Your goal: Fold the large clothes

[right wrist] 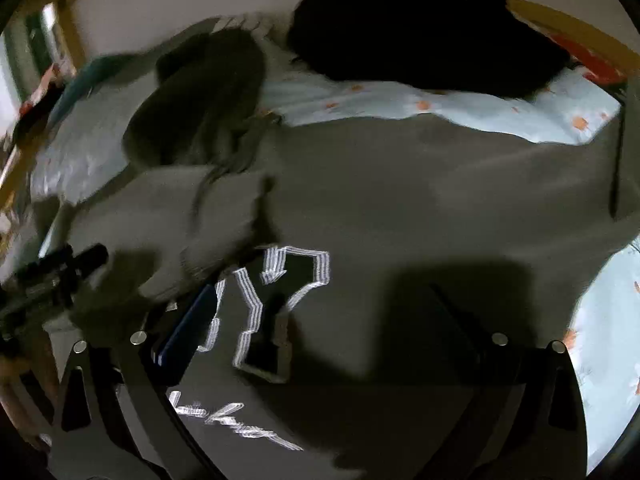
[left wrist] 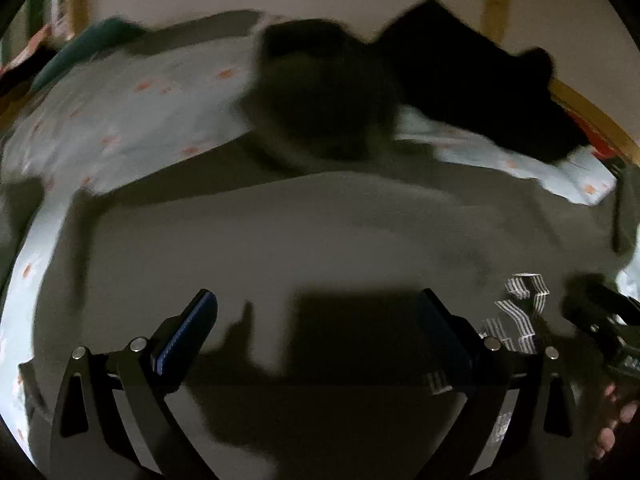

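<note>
A large grey hooded sweatshirt (left wrist: 320, 232) lies spread on a pale blue bedsheet. Its hood (left wrist: 320, 96) bunches at the far side. White striped lettering (right wrist: 276, 304) shows on its chest, and also at the right of the left wrist view as lettering (left wrist: 520, 312). My left gripper (left wrist: 316, 324) hovers open just above the plain grey cloth, nothing between its fingers. My right gripper (right wrist: 324, 320) stands open over the lettering, its blue pad (right wrist: 188, 324) close to the letters. A folded-over sleeve (right wrist: 192, 216) lies left of the lettering. Each view catches the other gripper at its edge.
A black garment (right wrist: 420, 28) lies at the far side of the bed. The bedsheet (left wrist: 132, 112) carries small orange flowers. A wooden bed frame (left wrist: 588, 116) runs along the far right. A teal item (left wrist: 92, 48) sits at the far left. A person's fingers (left wrist: 616, 416) show at the lower right.
</note>
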Demonstrator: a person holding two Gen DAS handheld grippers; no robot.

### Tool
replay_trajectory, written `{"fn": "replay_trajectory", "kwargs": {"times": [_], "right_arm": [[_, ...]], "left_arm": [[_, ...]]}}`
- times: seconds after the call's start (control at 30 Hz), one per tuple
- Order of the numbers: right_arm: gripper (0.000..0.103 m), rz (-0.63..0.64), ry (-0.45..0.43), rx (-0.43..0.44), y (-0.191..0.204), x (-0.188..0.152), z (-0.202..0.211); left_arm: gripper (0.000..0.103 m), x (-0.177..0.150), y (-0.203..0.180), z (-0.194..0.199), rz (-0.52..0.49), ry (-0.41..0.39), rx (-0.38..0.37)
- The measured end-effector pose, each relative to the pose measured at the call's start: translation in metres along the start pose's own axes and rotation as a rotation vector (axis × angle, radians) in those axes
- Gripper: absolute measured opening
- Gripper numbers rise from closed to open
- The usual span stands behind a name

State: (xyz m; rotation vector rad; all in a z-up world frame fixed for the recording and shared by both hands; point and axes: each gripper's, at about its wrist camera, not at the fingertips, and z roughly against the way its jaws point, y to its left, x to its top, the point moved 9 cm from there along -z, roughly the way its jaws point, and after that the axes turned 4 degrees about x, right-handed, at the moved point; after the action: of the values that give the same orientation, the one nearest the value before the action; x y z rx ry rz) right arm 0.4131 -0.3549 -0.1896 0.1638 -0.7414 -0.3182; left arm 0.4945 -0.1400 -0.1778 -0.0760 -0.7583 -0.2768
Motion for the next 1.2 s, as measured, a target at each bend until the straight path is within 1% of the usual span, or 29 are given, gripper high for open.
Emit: {"fn": "replay_trajectory", "kwargs": {"times": [0.07, 0.27, 0.4, 0.53, 0.7, 0.8, 0.87, 0.9, 1.0, 1.1, 1.17, 1.2], "right_arm": [[0.100, -0.007, -0.018, -0.022, -0.022, 0.010, 0.007], [0.100, -0.004, -0.046, -0.080, -0.077, 0.019, 0.024], [0.100, -0.003, -0.046, -0.141, -0.116, 0.024, 0.036], [0.100, -0.030, -0.064, -0.165, -0.147, 0.038, 0.052], [0.100, -0.074, -0.066, -0.195, -0.189, 0.045, 0.065], [0.100, -0.091, -0.102, -0.217, -0.207, 0.058, 0.079], [0.100, -0.127, -0.146, -0.251, -0.226, 0.069, 0.090], [0.100, -0.154, -0.162, -0.264, -0.237, 0.073, 0.093], [0.100, -0.273, -0.203, -0.291, -0.279, 0.083, 0.100], [0.100, -0.385, -0.199, -0.321, -0.324, 0.087, 0.096], [0.100, -0.409, -0.187, -0.304, -0.340, 0.091, 0.088], [0.100, -0.406, -0.180, -0.304, -0.343, 0.094, 0.085]], "left_arm": [[0.097, 0.007, -0.031, 0.003, -0.024, -0.007, -0.024], [0.097, 0.019, -0.121, 0.005, -0.071, -0.006, -0.102], [0.097, 0.020, -0.173, 0.000, -0.099, -0.003, -0.144], [0.097, 0.019, -0.211, 0.000, -0.110, -0.006, -0.179], [0.097, 0.015, -0.247, -0.001, -0.107, 0.021, -0.232], [0.097, 0.014, -0.278, -0.003, -0.131, 0.019, -0.265], [0.097, 0.012, -0.298, -0.004, -0.157, 0.017, -0.290], [0.097, 0.010, -0.313, -0.006, -0.187, 0.014, -0.298], [0.097, 0.001, -0.346, -0.016, -0.270, 0.028, -0.305], [0.097, -0.014, -0.362, -0.027, -0.304, 0.069, -0.317], [0.097, -0.025, -0.365, -0.039, -0.293, 0.109, -0.313], [0.097, -0.026, -0.364, -0.040, -0.283, 0.110, -0.317]]}}
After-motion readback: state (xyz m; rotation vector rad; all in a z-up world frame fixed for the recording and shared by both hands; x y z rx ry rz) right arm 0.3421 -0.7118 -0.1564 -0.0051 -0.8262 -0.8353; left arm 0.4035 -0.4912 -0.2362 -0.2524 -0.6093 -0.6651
